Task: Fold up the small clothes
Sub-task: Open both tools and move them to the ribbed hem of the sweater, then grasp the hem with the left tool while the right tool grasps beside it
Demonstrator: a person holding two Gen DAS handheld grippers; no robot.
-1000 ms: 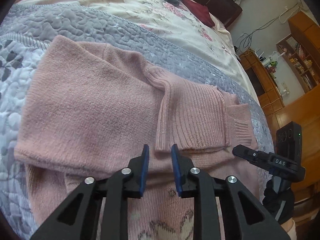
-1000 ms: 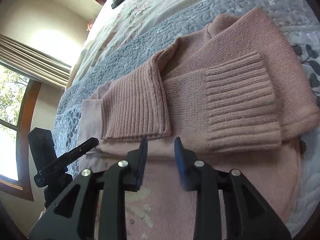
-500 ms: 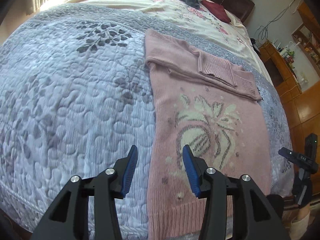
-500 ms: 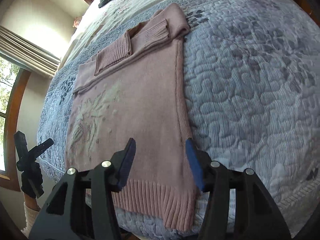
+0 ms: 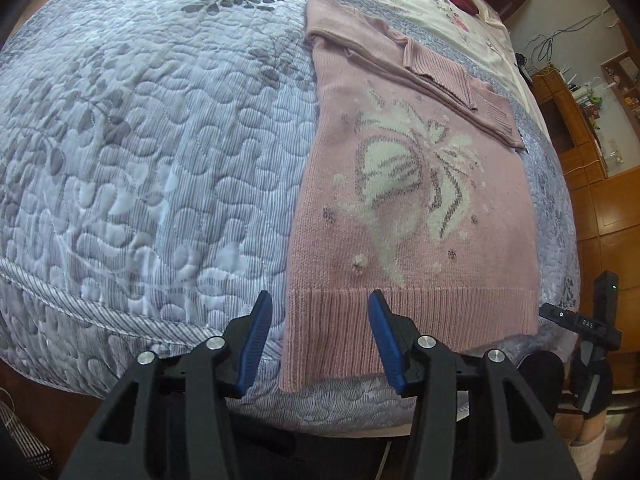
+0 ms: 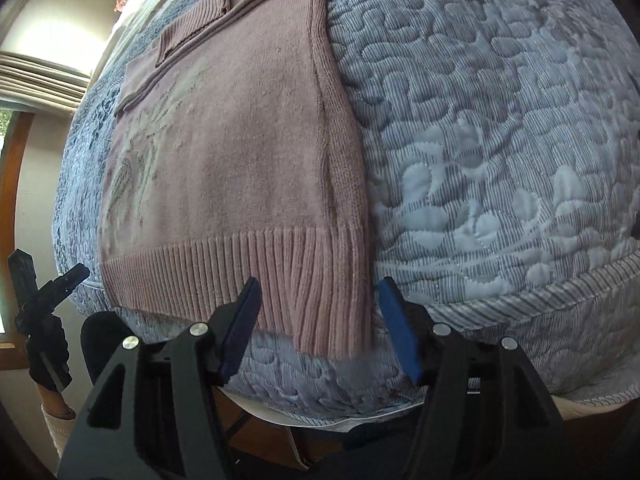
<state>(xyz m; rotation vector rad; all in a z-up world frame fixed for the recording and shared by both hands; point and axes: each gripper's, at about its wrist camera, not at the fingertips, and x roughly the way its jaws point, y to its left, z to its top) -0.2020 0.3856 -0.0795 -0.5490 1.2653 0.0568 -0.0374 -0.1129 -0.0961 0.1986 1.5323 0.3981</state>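
Note:
A pink knitted sweater (image 5: 408, 200) with a pale flower pattern lies flat on the quilted bed, both sleeves folded across its far end (image 5: 444, 68). Its ribbed hem (image 5: 400, 320) hangs over the near bed edge. My left gripper (image 5: 320, 340) is open, its blue pads straddling the hem's left corner just in front of it. In the right wrist view the sweater (image 6: 224, 152) fills the left half, and my right gripper (image 6: 318, 320) is open around the hem's right corner (image 6: 340, 312). Each gripper shows in the other's view: the right gripper (image 5: 576, 324) and the left gripper (image 6: 52, 288).
A grey-blue quilt (image 5: 140, 160) covers the bed, with a floral sheet (image 5: 436, 4) and dark clothes beyond the sweater. Wooden cabinets and shelves (image 5: 600, 140) stand right of the bed. A window with curtains (image 6: 36, 80) is on the left in the right wrist view.
Both grippers have pulled back from the folded sleeves to the near hem and opened wider. They now sit at the hem's two corners.

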